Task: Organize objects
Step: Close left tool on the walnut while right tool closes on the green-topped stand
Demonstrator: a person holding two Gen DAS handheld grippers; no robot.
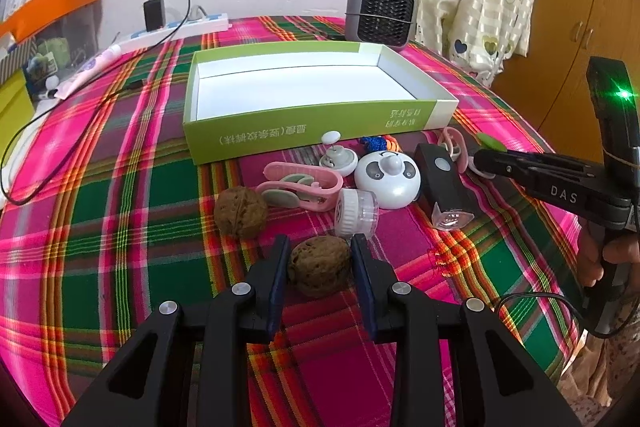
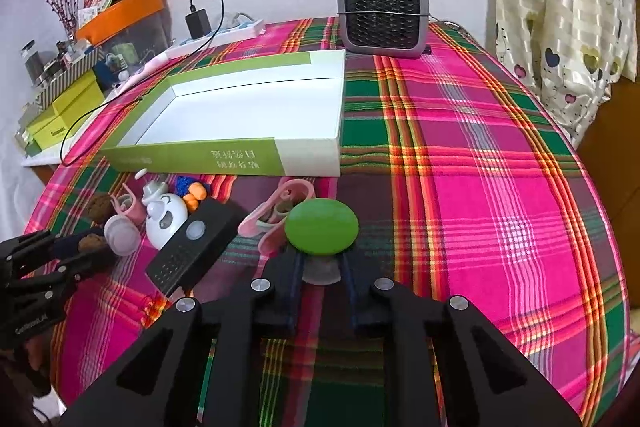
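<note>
In the left wrist view my left gripper is shut on a brown walnut that rests on the plaid cloth, a pad against each side. A second walnut lies just to its left. In the right wrist view my right gripper is shut on the pale base of a green-topped knob, whose dome hides the fingertips. The open green and white box stands behind the small items, and nothing lies inside it.
Between the grippers lie a pink clip, a white capped jar, a white panda-faced dome, a black torch and a white suction hook. A grey heater and a power strip with its cable sit at the back.
</note>
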